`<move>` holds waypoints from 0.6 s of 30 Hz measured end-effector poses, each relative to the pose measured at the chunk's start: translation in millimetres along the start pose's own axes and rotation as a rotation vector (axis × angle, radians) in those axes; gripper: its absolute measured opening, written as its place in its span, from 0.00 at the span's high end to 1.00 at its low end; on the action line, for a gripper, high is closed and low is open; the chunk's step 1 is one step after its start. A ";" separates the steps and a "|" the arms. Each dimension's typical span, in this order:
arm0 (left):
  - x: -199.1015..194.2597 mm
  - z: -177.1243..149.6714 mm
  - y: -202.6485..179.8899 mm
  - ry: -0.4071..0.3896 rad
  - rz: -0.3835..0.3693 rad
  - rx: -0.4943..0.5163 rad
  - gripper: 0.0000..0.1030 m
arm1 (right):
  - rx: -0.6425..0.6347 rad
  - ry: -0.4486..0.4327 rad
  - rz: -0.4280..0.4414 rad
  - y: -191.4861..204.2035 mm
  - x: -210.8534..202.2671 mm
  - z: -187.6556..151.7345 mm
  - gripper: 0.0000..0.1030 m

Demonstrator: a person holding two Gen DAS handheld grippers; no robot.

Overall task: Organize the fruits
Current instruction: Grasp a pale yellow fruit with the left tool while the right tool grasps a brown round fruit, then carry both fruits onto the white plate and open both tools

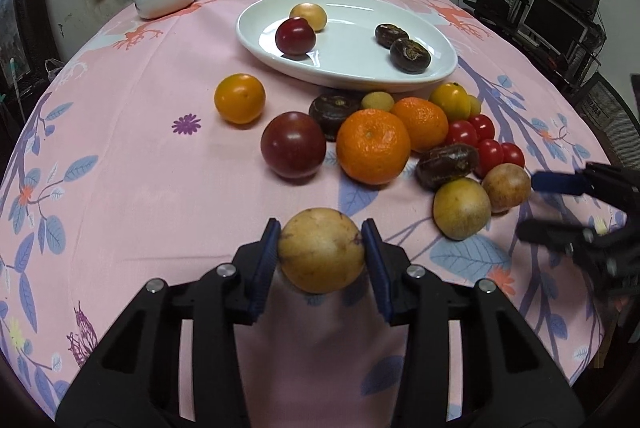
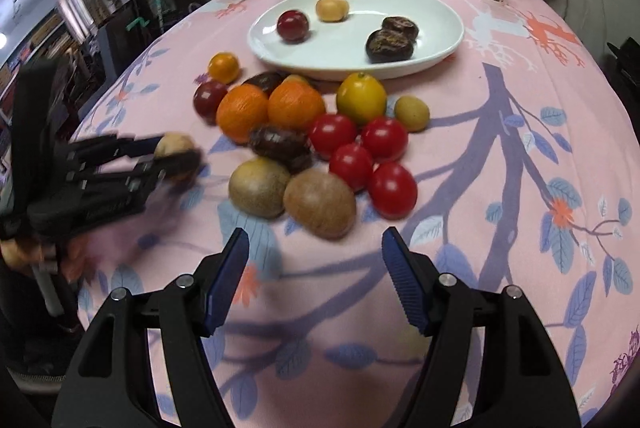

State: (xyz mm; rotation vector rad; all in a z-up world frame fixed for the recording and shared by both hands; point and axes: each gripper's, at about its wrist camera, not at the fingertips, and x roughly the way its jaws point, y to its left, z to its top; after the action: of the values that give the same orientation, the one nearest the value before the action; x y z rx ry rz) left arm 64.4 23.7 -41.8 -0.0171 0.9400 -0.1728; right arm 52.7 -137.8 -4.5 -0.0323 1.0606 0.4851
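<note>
From the left wrist, our left gripper (image 1: pixel 321 252) has its fingers clamped on a tan round fruit (image 1: pixel 321 251); the white plate (image 1: pixel 440 67) lies at twelve o'clock beyond the fruit pile.

From the right wrist, our right gripper (image 2: pixel 316 276) stands open and empty, a brown fruit (image 2: pixel 319 203) just ahead at twelve. Only here does the left gripper's load look lifted off the tabletop (image 2: pixel 520 228).

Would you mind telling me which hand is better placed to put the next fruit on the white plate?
Left, I think: the left gripper is already shut on a tan round fruit, with the white plate ahead. The right gripper is open and empty.
</note>
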 end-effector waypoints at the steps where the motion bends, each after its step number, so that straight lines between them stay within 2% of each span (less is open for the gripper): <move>1: -0.8 -0.6 1.0 -0.002 -0.004 -0.008 0.59 | 0.023 0.013 0.001 -2.3 4.1 3.8 0.42; 2: -1.2 -1.1 1.5 -0.002 -0.007 -0.012 0.58 | 0.036 0.015 0.010 -3.4 6.1 5.7 0.43; 4: 0.7 -3.8 2.0 0.018 -0.015 -0.016 0.55 | 0.055 0.019 0.022 -3.2 10.2 8.5 0.53; 9: -0.4 -9.6 3.1 0.007 -0.015 -0.006 0.56 | 0.121 0.014 0.057 -7.5 20.1 10.1 0.61; 14: -1.9 -8.3 4.7 0.005 -0.028 -0.013 0.59 | 0.136 -0.011 0.111 -10.8 11.6 5.6 0.62; 18: -4.6 -7.0 4.3 0.002 -0.025 -0.022 0.59 | 0.136 -0.043 0.105 -17.8 -3.2 -0.5 0.62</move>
State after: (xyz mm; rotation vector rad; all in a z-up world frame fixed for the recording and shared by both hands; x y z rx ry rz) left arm 56.7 29.1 -42.7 -0.0496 0.9435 -0.1858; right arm 58.2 -155.1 -5.7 0.1541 1.0549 0.5048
